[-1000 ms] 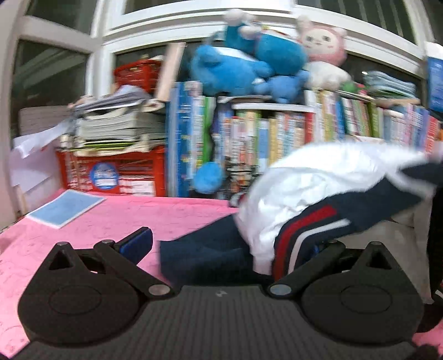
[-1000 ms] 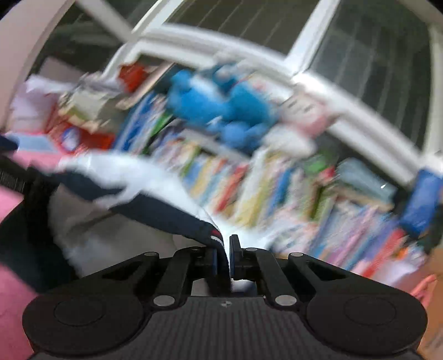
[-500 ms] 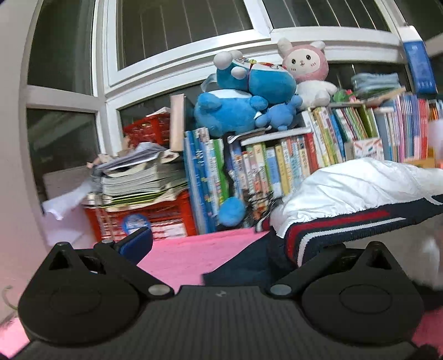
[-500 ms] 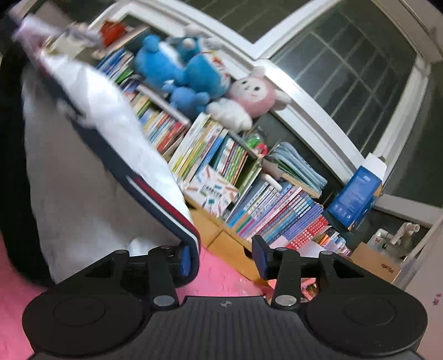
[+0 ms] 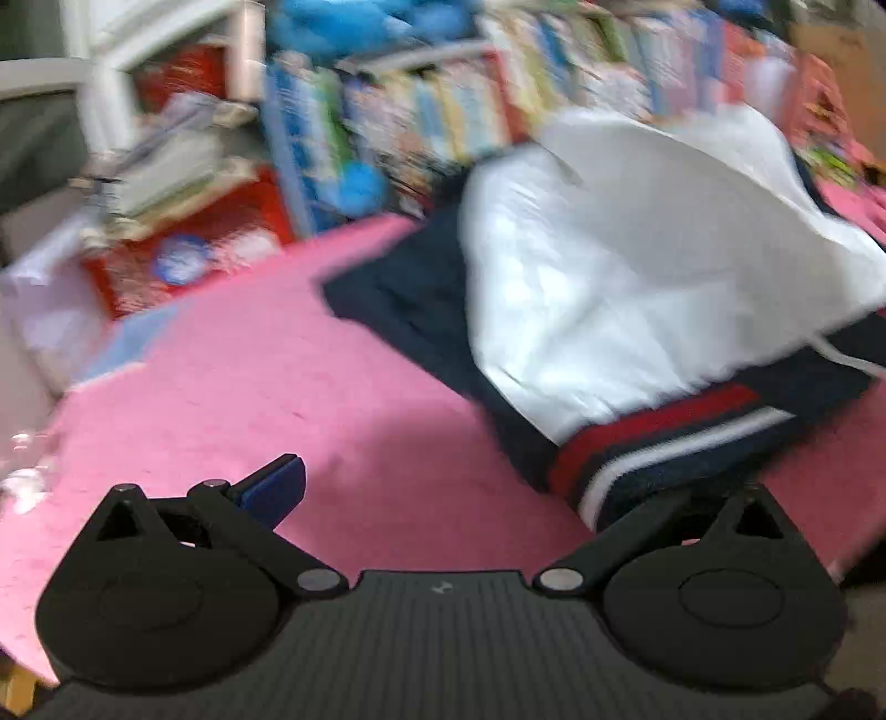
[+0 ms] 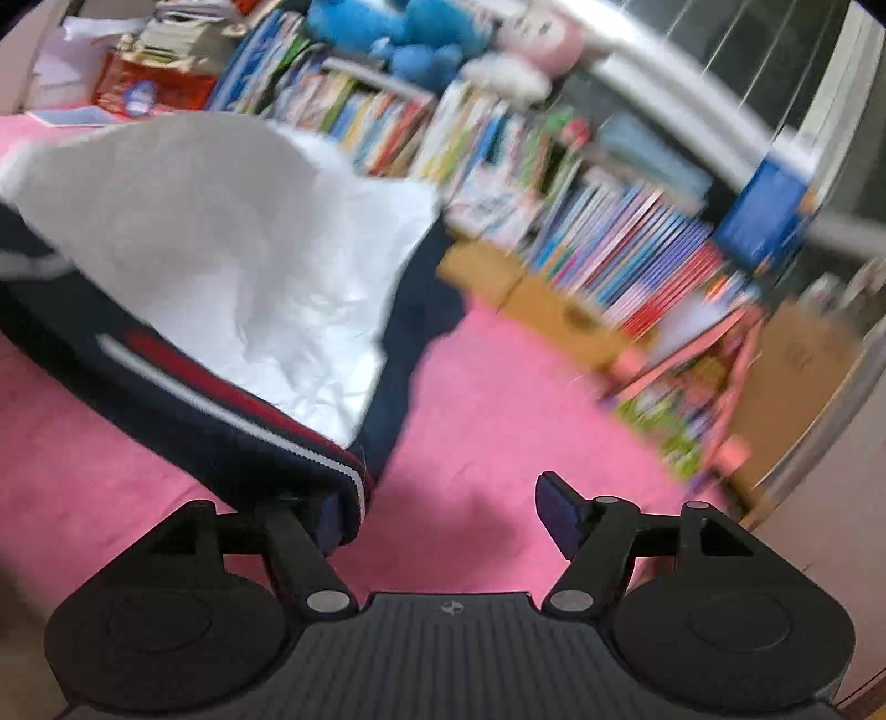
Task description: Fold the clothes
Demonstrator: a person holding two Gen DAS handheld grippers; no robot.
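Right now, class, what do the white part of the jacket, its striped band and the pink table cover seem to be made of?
White part of the jacket: thin woven cloth, probably synthetic; it crinkles with a slight sheen.
Striped band: seems a ribbed knit in navy, red and white; blur leaves it open.
Pink table cover: soft matte fabric, perhaps fleece or felt; no shine.

Both cameras sit just behind their fingers and tilt down across the pink surface (image 5: pixel 232 360) toward the far bookshelf (image 6: pixel 609 232). The left wrist view looks in from the left, close over the white-and-navy jacket (image 5: pixel 637 249), which fills its right half. The right wrist view looks in from the right, with the same jacket at its left. Both share the jacket, surface, books and blue plush toys (image 6: pixel 382 27).
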